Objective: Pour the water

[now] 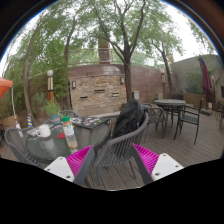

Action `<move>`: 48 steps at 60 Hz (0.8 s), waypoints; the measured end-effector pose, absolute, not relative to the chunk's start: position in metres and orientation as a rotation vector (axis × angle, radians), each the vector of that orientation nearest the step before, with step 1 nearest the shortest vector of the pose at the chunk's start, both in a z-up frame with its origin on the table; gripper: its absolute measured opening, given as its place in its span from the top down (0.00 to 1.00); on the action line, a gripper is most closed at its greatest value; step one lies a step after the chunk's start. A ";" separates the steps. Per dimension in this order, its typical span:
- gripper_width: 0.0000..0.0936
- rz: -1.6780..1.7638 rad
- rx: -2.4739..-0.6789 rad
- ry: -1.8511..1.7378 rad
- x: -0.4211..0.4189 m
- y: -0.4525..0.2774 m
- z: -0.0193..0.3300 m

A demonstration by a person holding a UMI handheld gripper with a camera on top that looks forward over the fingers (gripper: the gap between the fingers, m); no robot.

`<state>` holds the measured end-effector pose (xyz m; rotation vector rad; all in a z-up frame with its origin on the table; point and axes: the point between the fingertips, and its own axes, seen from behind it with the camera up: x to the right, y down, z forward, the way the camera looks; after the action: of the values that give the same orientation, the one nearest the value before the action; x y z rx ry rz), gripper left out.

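A clear bottle with a green top stands on a glass patio table, ahead of my left finger. A white cup sits beside it on the same table. My gripper is open, its magenta pads spread wide with nothing held between them. The back of a grey metal chair shows in the gap between the fingers, farther off. The gripper is well short of the bottle and cup.
A black bag or jacket hangs on the chair. A second table with chairs stands to the right on the wooden deck. Beyond are a stone fireplace, a fence and trees.
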<state>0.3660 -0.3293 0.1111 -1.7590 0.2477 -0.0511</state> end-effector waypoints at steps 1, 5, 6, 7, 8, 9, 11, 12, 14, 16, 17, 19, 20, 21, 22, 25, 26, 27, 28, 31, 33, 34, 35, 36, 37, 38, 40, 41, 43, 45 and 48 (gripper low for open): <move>0.10 -0.055 -1.759 0.245 0.366 -0.334 0.115; 0.11 -0.073 -1.747 0.228 0.368 -0.328 0.113; 0.11 -0.079 -1.744 0.225 0.368 -0.328 0.114; 0.11 -0.083 -1.742 0.223 0.368 -0.327 0.115; 0.10 -0.086 -1.740 0.221 0.368 -0.327 0.116; 0.11 -0.086 -1.740 0.218 0.367 -0.325 0.116; 0.11 -0.079 -1.742 0.217 0.366 -0.323 0.115; 0.10 -0.073 -1.744 0.218 0.365 -0.323 0.113; 0.10 -0.059 -1.745 0.215 0.362 -0.321 0.112; 0.11 -0.049 -1.741 0.207 0.359 -0.318 0.111; 0.10 -0.047 -1.739 0.202 0.358 -0.315 0.111; 0.10 -0.049 -1.738 0.190 0.354 -0.308 0.108; 0.11 -0.052 -1.739 0.183 0.353 -0.306 0.107; 0.10 -0.055 -1.739 0.175 0.352 -0.303 0.106; 0.10 -0.057 -1.737 0.167 0.350 -0.299 0.105; 0.10 -0.056 -1.728 0.137 0.340 -0.286 0.103; 0.11 -0.052 -1.725 0.127 0.335 -0.281 0.103; 0.10 -0.048 -1.720 0.117 0.331 -0.276 0.102; 0.10 -0.041 -1.715 0.107 0.325 -0.272 0.103; 0.10 -0.010 -1.695 0.076 0.306 -0.256 0.104; 0.10 0.012 -1.688 0.054 0.291 -0.243 0.104; 0.10 0.021 -1.686 0.044 0.284 -0.237 0.103; 0.11 0.031 -1.684 0.036 0.277 -0.228 0.102; 0.10 0.040 -1.681 0.028 0.271 -0.221 0.102; 0.10 0.049 -1.679 0.022 0.264 -0.214 0.101; 0.10 0.058 -1.678 0.016 0.258 -0.207 0.100; 0.10 0.078 -1.677 0.002 0.244 -0.193 0.099; 0.10 0.089 -1.674 -0.007 0.237 -0.185 0.098; 0.11 0.105 -1.665 -0.022 0.225 -0.172 0.098; 0.11 0.116 -1.659 -0.032 0.214 -0.160 0.097; 0.10 0.119 -1.657 -0.037 0.204 -0.143 0.094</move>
<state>0.2035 -0.1427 0.0939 -1.6567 -0.0368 0.1187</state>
